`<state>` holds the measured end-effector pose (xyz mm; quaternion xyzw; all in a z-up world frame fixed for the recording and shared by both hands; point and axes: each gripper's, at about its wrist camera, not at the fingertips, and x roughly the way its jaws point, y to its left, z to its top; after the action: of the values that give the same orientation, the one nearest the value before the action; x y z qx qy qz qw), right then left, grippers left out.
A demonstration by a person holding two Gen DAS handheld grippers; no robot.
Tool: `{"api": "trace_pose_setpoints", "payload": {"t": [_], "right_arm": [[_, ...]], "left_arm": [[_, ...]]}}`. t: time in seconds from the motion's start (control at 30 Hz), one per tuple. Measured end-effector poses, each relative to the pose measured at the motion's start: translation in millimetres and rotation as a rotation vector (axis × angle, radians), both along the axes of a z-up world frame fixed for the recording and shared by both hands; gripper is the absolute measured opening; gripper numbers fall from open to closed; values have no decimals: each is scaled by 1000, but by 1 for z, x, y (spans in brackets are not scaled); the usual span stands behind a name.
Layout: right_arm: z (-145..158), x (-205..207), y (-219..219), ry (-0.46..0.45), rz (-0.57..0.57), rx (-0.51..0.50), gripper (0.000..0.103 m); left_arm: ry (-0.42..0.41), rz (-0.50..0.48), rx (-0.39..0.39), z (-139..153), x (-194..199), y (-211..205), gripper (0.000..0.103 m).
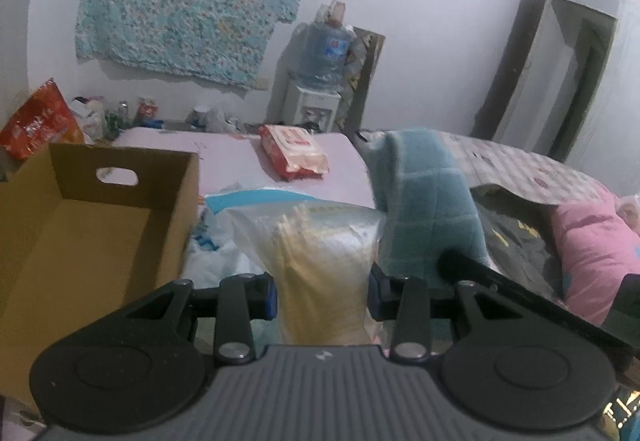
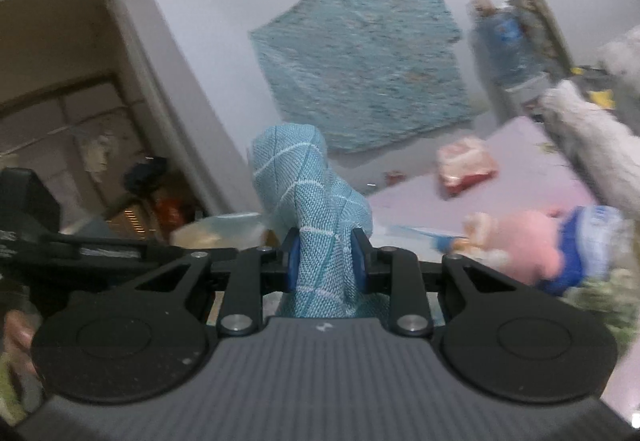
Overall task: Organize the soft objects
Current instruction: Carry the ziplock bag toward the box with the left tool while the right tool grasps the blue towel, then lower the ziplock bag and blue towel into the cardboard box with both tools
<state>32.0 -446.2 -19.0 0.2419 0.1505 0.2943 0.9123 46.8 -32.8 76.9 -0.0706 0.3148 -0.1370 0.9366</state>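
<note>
My left gripper is shut on a clear plastic bag of pale yellow soft stuff, held up just right of an open cardboard box. My right gripper is shut on a light blue checked towel, which bunches up above the pads. In the left wrist view the same blue towel hangs to the right of the bag, with the right gripper's black arm below it. A pink and blue plush toy lies on the lilac table. A red and white soft pack lies farther back.
A water dispenser with a blue bottle stands against the back wall under a hanging teal cloth. A red snack bag and bottles crowd the far left. A pink pillow and a dark garment lie on the bed at right.
</note>
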Motion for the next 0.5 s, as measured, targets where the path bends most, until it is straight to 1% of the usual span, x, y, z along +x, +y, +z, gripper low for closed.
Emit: {"api": "trace_pose_setpoints", "payload": {"t": [0.1,0.23,0.33,0.5], "right_arm": [[12,1,19,-20,70,17,24],[21,5,47,-16,151,29,24],[26,9,68,-4,206,41,24],[36,27,107,49,292,61,25]], "left_arm": [[-21,39,-1,9,-5,11,40],[-42,91,14,19,-9,28,41],[-47,131,19,26,-10,43,41],[-37,191,26,35,-1,73,41]]}}
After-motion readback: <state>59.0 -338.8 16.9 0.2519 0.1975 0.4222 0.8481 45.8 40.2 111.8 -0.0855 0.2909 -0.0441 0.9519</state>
